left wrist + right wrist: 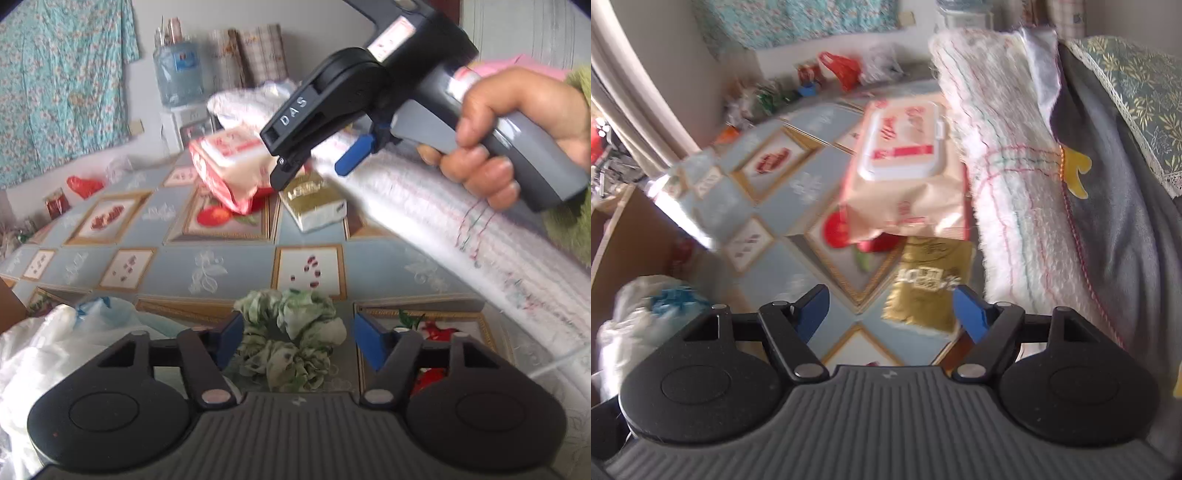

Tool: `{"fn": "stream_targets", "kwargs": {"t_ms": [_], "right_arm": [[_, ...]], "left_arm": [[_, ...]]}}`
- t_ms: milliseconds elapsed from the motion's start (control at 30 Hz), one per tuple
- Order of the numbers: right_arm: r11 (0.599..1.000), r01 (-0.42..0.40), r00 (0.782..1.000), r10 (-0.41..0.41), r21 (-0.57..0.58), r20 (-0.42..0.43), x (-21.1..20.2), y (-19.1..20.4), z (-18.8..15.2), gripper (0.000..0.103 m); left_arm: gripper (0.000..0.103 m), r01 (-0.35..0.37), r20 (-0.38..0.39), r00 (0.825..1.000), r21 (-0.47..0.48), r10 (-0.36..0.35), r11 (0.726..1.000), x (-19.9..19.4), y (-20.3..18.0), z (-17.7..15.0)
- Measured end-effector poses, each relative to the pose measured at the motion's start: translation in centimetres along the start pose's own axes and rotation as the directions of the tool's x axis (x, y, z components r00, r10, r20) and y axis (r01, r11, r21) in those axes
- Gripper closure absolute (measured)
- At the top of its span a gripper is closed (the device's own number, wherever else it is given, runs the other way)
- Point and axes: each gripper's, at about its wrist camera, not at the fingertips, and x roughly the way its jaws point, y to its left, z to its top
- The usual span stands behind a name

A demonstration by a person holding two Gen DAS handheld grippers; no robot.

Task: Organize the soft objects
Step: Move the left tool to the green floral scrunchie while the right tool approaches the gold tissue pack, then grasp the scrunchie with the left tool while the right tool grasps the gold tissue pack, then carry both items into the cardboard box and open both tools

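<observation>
A green and white fabric scrunchie (295, 339) lies on the patterned tablecloth (229, 262), between the open fingers of my left gripper (299, 341). My right gripper (317, 170) is open, above a gold tissue pack (314, 203) and beside a pink wet-wipes pack (229, 166). In the right wrist view the right gripper (892, 314) is open and empty above the gold pack (931, 284); the wipes pack (908, 170) lies beyond it. A white fluffy towel (1008, 177) lies along the right and shows in the left wrist view (443, 225).
White and blue plastic bags (55, 339) lie at the left table edge, also in the right wrist view (646, 314). A grey cushion with a yellow patch (1108, 206) lies right of the towel. A water jug (179, 72), red bag (83, 184) and clutter stand behind.
</observation>
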Motion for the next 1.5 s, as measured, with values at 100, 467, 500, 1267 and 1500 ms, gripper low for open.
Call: {"fn": "stream_targets", "kwargs": {"t_ms": [100,467,500,1267,1500], "right_arm": [[0.999,0.039,0.999,-0.039,-0.015,-0.023,2.4,-0.5,0.5,0.029],[0.986,0.097,0.995,-0.099,-0.133,-0.007,4.6,0.7,0.0,0.037],[0.985,0.103,0.995,-0.104,-0.137,-0.001,4.6,0.6,-0.1,0.038],[0.973,-0.232,0.922,0.224,-0.013,0.317,-15.7,0.6,-5.6,0.045],[0.915,-0.38,0.856,0.405,-0.139,0.322,-19.8,7.5,-6.6,0.045]], "left_arm": [[0.045,-0.007,-0.051,0.999,0.009,0.007,1.0,1.7,-0.3,-0.2],[0.072,-0.068,-0.044,0.996,0.101,0.073,0.993,3.2,-1.8,-0.4],[0.075,-0.07,-0.04,0.996,0.103,0.074,0.992,3.2,-1.9,-0.4],[0.083,0.003,0.301,0.954,0.004,-0.004,1.0,-12.6,0.7,-2.5],[0.083,-0.061,0.381,0.919,-0.104,0.096,0.993,-19.8,5.2,-5.5]]}}
